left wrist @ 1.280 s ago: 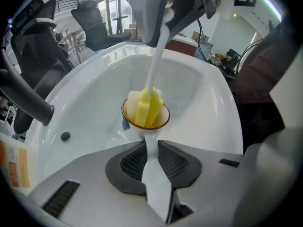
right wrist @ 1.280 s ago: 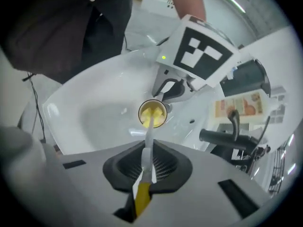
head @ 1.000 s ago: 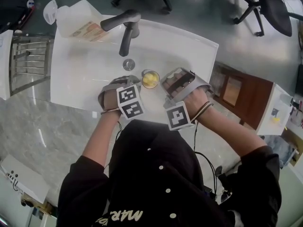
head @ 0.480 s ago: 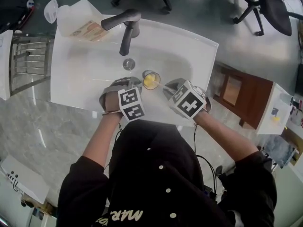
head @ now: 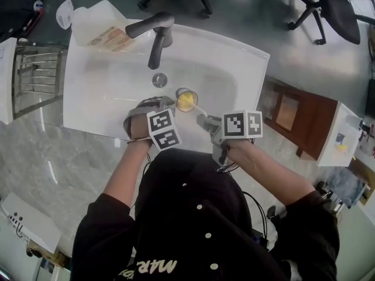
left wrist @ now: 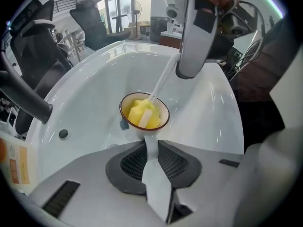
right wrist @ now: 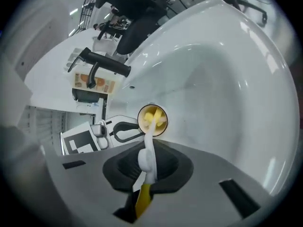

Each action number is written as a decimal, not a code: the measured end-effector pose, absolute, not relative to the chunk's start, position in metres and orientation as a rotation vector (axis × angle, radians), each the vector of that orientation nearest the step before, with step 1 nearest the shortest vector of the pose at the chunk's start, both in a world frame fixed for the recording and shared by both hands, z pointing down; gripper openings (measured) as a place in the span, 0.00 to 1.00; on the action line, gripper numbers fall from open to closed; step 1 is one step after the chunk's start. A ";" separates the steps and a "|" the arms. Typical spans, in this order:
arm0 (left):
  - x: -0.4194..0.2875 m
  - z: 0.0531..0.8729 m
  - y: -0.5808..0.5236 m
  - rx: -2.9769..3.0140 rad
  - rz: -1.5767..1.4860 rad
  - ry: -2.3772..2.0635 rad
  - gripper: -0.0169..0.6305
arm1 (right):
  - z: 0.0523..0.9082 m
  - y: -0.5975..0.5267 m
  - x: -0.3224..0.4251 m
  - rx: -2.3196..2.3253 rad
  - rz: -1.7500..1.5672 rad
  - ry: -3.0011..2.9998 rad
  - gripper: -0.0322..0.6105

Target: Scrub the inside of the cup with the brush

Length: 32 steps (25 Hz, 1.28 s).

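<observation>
A small white cup (head: 186, 99) with a dark rim is held low over the white sink basin (head: 111, 81). My left gripper (head: 166, 103) is shut on the cup's flat white handle (left wrist: 152, 148), which runs back between the jaws. Inside the cup (left wrist: 144, 111) sits the brush's yellow sponge head (left wrist: 142, 113). The thin white brush handle (right wrist: 147, 150) slants back to my right gripper (right wrist: 146, 176), which is shut on it, its yellow end showing between the jaws. In the head view the right gripper (head: 205, 122) is just right of the cup.
A dark faucet (head: 153, 37) and the drain (head: 159, 79) lie beyond the cup. A plastic jug (head: 96, 23) stands at the sink's back left corner, a wire rack (head: 35, 69) to the left and a wooden cabinet (head: 290, 113) to the right. Office chairs stand behind.
My right gripper has rolled about its own axis with the brush in the cup, and its marker cube now faces another way. The left gripper and cup have stayed put.
</observation>
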<state>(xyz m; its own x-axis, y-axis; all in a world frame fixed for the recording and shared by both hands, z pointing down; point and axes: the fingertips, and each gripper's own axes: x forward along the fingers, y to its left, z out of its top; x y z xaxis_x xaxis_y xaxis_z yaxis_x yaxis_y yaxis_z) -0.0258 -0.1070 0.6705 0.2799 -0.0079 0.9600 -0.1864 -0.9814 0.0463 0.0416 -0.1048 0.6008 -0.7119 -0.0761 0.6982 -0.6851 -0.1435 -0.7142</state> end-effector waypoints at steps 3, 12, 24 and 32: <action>-0.028 0.672 -0.106 2.385 1.789 -0.175 0.16 | 0.601 -0.103 0.042 0.831 1.804 -1.755 0.11; -0.033 0.674 -0.111 2.361 1.783 -0.199 0.16 | 0.574 -0.095 0.067 0.591 1.078 -2.025 0.10; -0.032 0.671 -0.113 2.343 1.798 -0.195 0.16 | 0.548 -0.140 0.052 -0.086 -0.755 -1.729 0.10; -0.024 0.668 -0.111 2.345 1.801 -0.176 0.16 | 0.586 -0.136 0.048 -0.313 -1.006 -1.459 0.10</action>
